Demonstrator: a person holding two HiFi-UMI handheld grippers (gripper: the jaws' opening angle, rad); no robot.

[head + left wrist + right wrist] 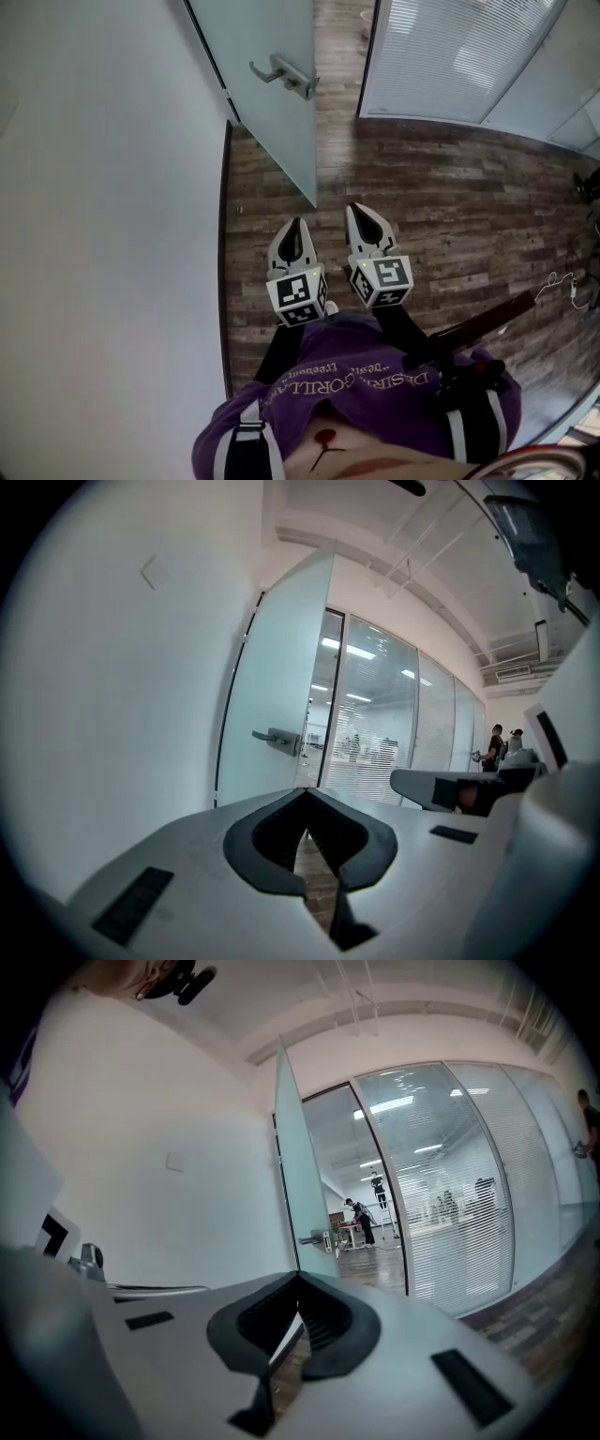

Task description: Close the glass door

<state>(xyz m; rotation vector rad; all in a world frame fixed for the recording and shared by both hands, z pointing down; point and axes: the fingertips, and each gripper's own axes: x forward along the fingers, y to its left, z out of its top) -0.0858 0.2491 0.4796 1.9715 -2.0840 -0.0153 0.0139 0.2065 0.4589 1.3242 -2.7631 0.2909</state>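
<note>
The frosted glass door (272, 84) stands ajar, swung out from the white wall, with a metal lever handle (281, 75) on its near face. In the head view my left gripper (293, 228) and right gripper (361, 214) hover side by side over the wood floor, short of the door's free edge, both shut and empty. The left gripper view shows the door (272, 696) and handle (277, 738) ahead past my left gripper (305, 794). In the right gripper view the door (292, 1176) appears edge-on, handle (319, 1238) beyond my right gripper (298, 1279).
A white wall (103, 234) runs along the left. A glass partition with blinds (450, 56) stands right of the doorway. Wood floor (469, 206) spreads to the right, with a cable (562, 281) lying on it. People (494, 745) stand far off.
</note>
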